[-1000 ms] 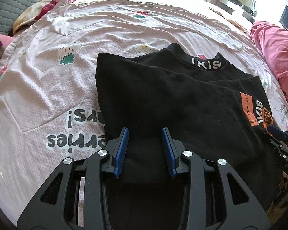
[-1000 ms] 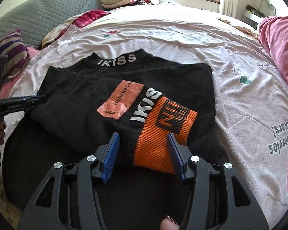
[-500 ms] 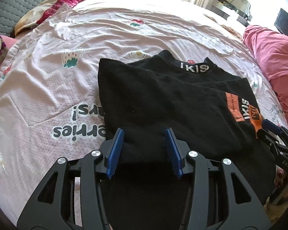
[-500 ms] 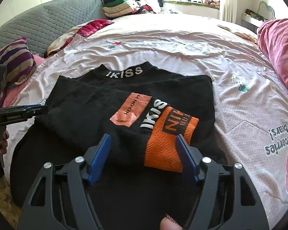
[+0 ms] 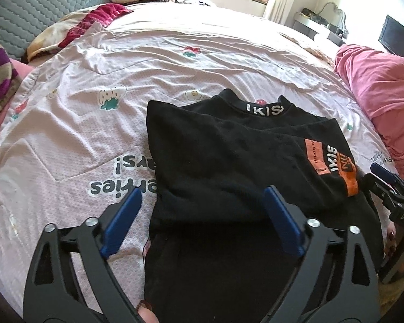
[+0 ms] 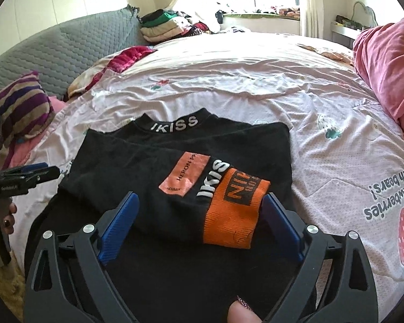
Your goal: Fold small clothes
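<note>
A black sweater (image 5: 229, 161) with an "IKISS" collar lies on the bed, both sleeves folded in across its body. One sleeve ends in an orange cuff (image 6: 234, 212); the cuff also shows in the left wrist view (image 5: 348, 172). My left gripper (image 5: 202, 220) is open and empty, above the sweater's near left part. My right gripper (image 6: 199, 226) is open and empty, its blue fingers (image 6: 118, 228) either side of the orange cuff, above it. Each gripper shows at the edge of the other's view: the right one (image 5: 390, 188) and the left one (image 6: 21, 177).
The bed carries a pink strawberry-print cover (image 5: 94, 134). A pink blanket (image 5: 377, 94) is heaped at the right. A striped cushion (image 6: 21, 107) and a grey quilted headboard (image 6: 54, 53) are at the left. Folded clothes (image 6: 164, 24) are stacked at the far end.
Both grippers have opened wide and drawn back and up from the sweater. The sweater lies as before.
</note>
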A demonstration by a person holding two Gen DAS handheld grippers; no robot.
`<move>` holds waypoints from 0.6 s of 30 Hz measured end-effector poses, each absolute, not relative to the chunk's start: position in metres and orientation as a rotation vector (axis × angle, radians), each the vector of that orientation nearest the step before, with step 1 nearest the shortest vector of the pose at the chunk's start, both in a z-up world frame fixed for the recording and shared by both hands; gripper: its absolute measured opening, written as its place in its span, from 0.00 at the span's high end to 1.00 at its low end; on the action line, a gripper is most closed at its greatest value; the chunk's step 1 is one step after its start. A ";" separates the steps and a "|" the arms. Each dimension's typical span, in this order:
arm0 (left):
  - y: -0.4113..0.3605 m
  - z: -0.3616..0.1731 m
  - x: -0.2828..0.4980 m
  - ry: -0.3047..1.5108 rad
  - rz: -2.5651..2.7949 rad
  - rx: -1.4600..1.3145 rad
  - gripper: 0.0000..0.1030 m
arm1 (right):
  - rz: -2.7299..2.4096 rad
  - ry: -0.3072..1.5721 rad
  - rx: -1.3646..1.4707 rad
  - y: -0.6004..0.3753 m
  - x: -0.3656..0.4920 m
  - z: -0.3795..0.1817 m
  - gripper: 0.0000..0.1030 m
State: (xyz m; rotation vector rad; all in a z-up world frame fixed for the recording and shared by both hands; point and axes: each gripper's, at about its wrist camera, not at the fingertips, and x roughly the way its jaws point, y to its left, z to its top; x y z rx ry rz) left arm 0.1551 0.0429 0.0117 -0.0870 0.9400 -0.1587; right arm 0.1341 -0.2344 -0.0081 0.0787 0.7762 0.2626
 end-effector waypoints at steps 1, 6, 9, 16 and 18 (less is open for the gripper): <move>0.043 0.012 0.154 0.938 -0.160 -0.087 0.13 | 0.265 0.770 0.080 -0.234 0.133 -0.006 0.07; 0.041 0.014 0.145 0.925 -0.145 -0.054 0.10 | 0.275 0.734 0.073 -0.230 0.127 0.003 0.07; 0.042 0.016 0.140 0.923 -0.145 -0.067 0.09 | 0.282 0.722 0.067 -0.226 0.124 0.007 0.07; 0.042 0.025 0.124 0.892 -0.145 -0.098 0.09 | 0.303 0.695 0.057 -0.216 0.113 0.015 0.07; 0.041 0.029 0.119 0.880 -0.152 -0.102 0.09 | 0.307 0.682 0.052 -0.214 0.108 0.017 0.07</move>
